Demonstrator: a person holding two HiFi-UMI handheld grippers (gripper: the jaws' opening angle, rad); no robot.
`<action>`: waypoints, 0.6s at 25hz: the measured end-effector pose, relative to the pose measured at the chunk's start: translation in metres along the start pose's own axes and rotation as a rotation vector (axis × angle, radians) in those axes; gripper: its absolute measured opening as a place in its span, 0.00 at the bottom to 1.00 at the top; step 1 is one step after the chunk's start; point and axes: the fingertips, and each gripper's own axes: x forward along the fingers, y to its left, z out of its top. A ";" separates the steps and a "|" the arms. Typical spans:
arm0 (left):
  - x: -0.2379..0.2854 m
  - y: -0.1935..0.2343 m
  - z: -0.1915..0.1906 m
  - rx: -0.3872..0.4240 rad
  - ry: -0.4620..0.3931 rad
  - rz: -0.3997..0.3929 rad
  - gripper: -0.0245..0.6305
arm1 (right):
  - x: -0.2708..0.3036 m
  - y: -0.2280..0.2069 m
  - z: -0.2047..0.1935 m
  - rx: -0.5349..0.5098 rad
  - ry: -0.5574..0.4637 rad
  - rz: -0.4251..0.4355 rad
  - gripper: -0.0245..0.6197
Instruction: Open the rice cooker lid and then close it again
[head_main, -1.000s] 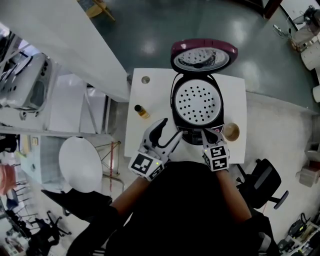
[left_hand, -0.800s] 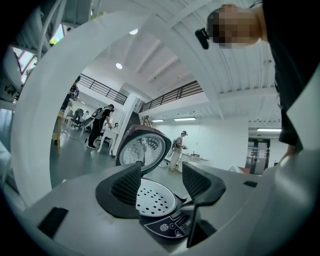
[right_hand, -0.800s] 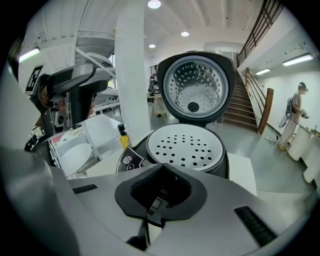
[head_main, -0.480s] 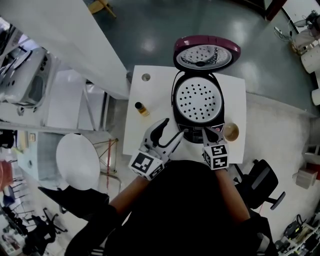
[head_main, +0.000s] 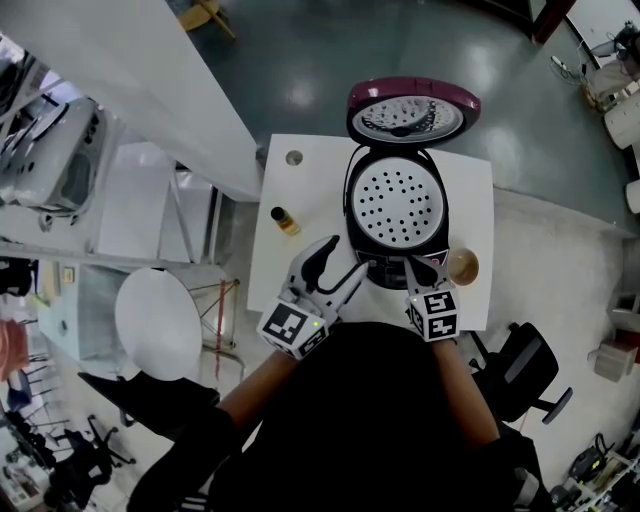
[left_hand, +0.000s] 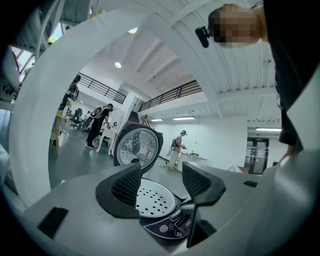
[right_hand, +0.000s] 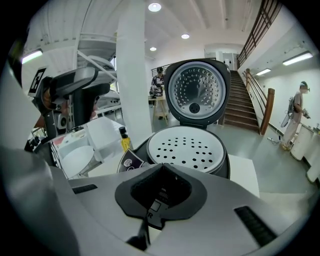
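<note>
The rice cooker stands on the white table with its maroon lid swung up at the far side. A white perforated tray covers its pot. My left gripper is open at the cooker's near left corner, and the cooker's front panel shows between its pads. My right gripper is shut with nothing in it, its tips at the cooker's front edge. In the right gripper view the shut gripper points at the cooker and its raised lid.
A small yellow bottle stands left of the cooker, and a brown bowl sits at its near right. A small round object lies at the table's far left. A white partition runs along the left; an office chair stands at the right.
</note>
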 end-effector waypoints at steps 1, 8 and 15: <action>0.002 0.000 0.001 0.001 0.001 0.002 0.40 | 0.000 0.000 0.000 0.006 -0.005 0.005 0.04; 0.012 0.004 0.017 0.022 -0.009 0.022 0.40 | -0.014 -0.005 0.015 0.037 -0.078 0.013 0.04; 0.030 0.011 0.048 0.049 -0.044 0.039 0.40 | -0.043 -0.014 0.048 0.123 -0.169 0.064 0.04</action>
